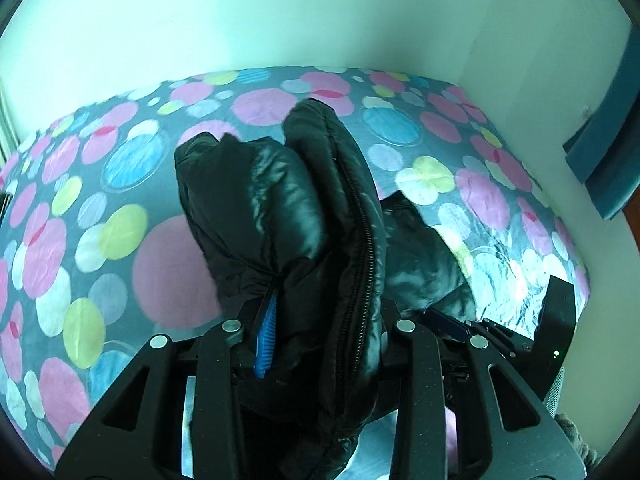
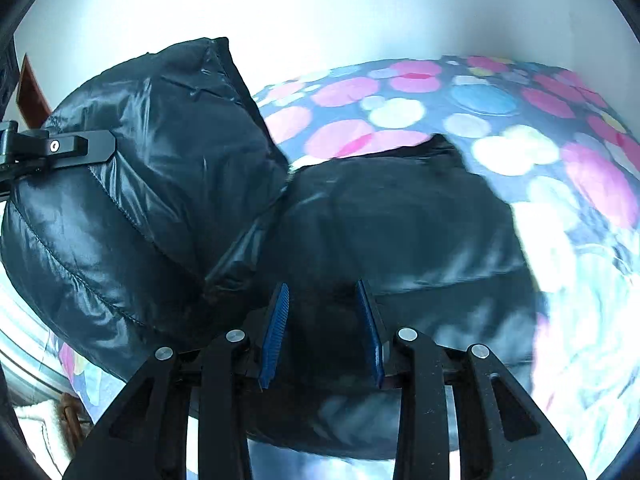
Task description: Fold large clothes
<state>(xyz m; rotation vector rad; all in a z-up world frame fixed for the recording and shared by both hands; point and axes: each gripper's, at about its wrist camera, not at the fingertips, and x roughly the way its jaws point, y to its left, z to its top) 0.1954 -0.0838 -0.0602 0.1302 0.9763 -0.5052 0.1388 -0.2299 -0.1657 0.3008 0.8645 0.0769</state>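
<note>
Black linkage arms fill the bottom of both wrist views, and between them my two grippers each clamp a fold of one shiny black puffer jacket (image 1: 288, 216). My left gripper (image 1: 320, 328) grasps a thick bunch of the quilted fabric right at the zipper (image 1: 362, 248); one blue ribbed pad (image 1: 266, 334) shows at the left of the bundle, the other is buried behind the padding. From that grip the jacket stands up in front of the lens, lifted off the bed, with its zipper edge running up the middle and a puffed panel bulging to the left.

My right gripper (image 2: 324, 332) pinches a lower fold of the same jacket between both blue pads (image 2: 276, 332), which press into the dark fabric on either side. The rest of the garment spreads out beyond my fingers onto the bedsheet (image 2: 560, 152), a grey cloth printed with pink, blue, yellow and white circles. At the left edge of the right wrist view, the tip of my left gripper bites into the raised portion of the jacket. A pale wall (image 1: 280, 16) rises behind the bed.
</note>
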